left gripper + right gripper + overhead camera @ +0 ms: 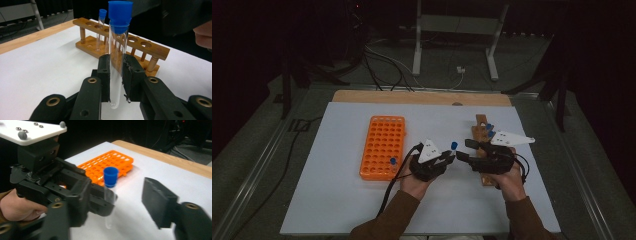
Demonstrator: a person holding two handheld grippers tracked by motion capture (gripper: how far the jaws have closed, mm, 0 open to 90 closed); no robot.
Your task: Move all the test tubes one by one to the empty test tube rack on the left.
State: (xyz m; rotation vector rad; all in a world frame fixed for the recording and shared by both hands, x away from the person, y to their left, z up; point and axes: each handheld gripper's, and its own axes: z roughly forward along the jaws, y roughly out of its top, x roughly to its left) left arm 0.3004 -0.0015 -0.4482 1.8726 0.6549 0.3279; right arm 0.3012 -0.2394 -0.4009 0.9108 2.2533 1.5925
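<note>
The left gripper (117,75) is clamped on a clear test tube (117,62) with a blue cap (120,15), its black pads pressing the glass from both sides at about mid-length; the rounded bottom hangs free just below the jaws, above the white table (337,200). The tube stands close to upright, its long axis running from the jaws up to the cap, leaning only slightly. The right gripper (463,150) faces it from the other side with its jaws apart: in the right gripper view one pad (157,205) stands well off the glass, and nothing lies between its fingers.

From the high view the two hands meet near the middle of the table, the capped tube (453,146) between them and carried by the left hand alone. The orange rack (383,146), a flat tray of many round holes with one blue-capped tube (393,161) already in its near edge, lies just to the left of the left hand. The wooden rack (482,125) sits under and behind the right hand, two capped tubes (489,130) standing in it.

The left hand is by far the nearer to the orange rack, so the coming move looks like a short carry leftward, keeping the tube vertical so its bottom drops straight into a hole.
</note>
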